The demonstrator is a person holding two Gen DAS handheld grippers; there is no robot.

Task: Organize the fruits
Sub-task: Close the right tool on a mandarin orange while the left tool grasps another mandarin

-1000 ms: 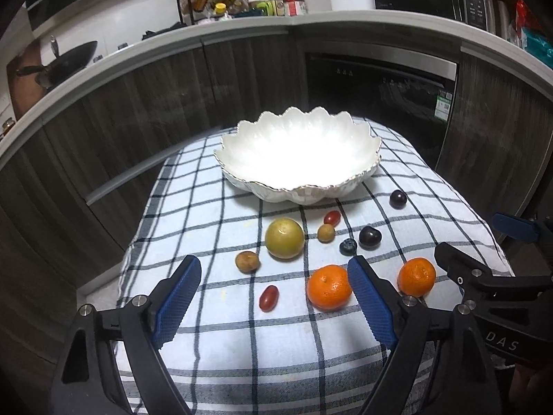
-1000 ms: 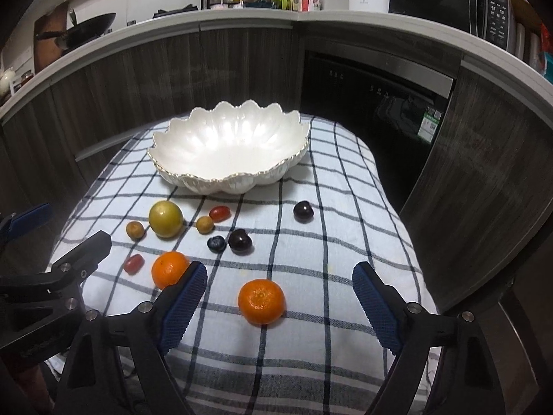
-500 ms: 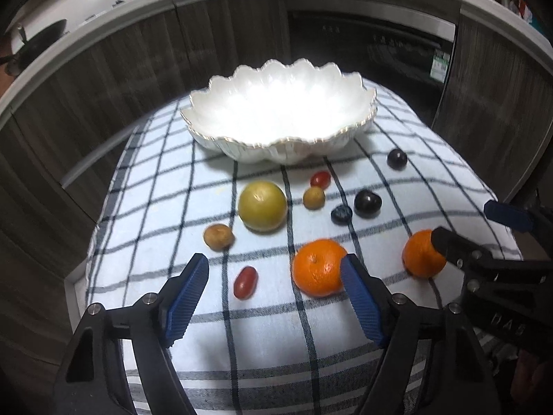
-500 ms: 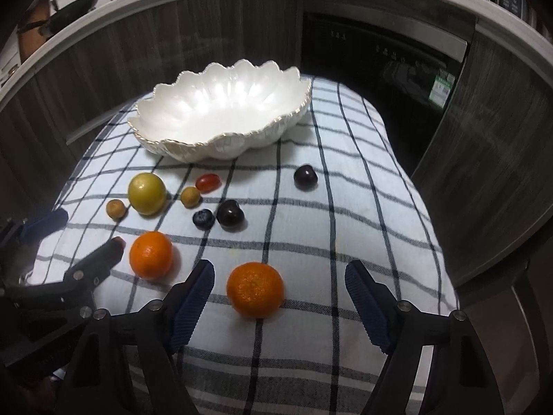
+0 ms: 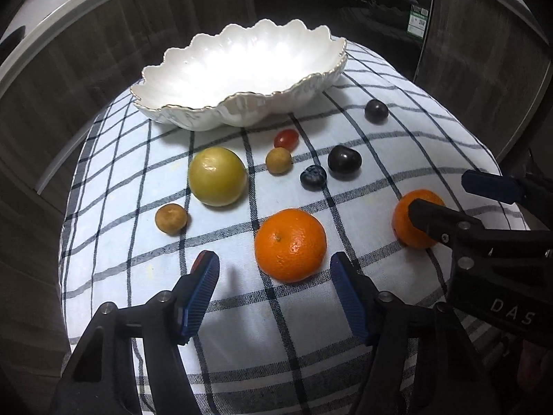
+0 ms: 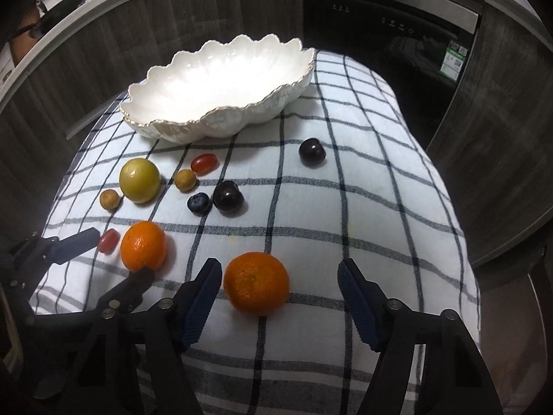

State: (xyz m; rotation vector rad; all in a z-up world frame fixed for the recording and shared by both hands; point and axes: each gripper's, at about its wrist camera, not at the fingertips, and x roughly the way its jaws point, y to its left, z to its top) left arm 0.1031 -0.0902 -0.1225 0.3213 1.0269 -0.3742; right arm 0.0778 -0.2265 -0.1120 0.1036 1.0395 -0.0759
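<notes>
Both my claws are spread wide and hold nothing: my left gripper [image 5: 273,278] frames one mandarin [image 5: 290,245], my right gripper [image 6: 280,285] the other mandarin [image 6: 256,283]. The fruit lies on a checked cloth [image 6: 363,207] before the white scalloped bowl [image 6: 221,103], with dark wood cabinets [image 6: 511,138] and a curved pale countertop [image 5: 69,31] behind.
</notes>
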